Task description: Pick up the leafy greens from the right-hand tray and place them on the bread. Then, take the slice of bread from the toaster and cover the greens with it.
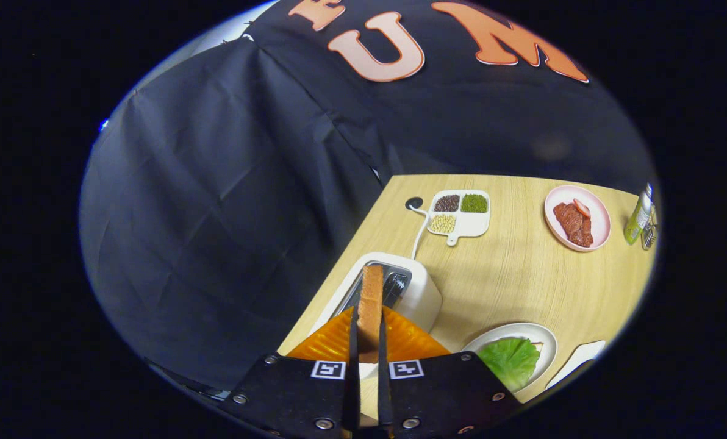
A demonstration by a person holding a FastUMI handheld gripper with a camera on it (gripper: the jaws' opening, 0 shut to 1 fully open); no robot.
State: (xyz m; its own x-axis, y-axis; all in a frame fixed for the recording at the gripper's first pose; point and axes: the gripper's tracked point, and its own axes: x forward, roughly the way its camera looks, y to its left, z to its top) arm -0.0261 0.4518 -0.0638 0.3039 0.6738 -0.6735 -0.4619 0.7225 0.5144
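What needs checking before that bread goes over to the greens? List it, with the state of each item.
1. Grip: gripper shut on the bread slice, a finger on each face: ok.
2. Slice free of the toaster: it looks lifted above the slot, but its lower edge is hidden: cannot tell.
3. Greens lying on the plate beside the fingers: ok.
4. Bread under the greens: hidden by the leaf: cannot tell.
5. Path from toaster to plate: bare table between them: ok.
6. Toaster cord runs away from the plate: ok.
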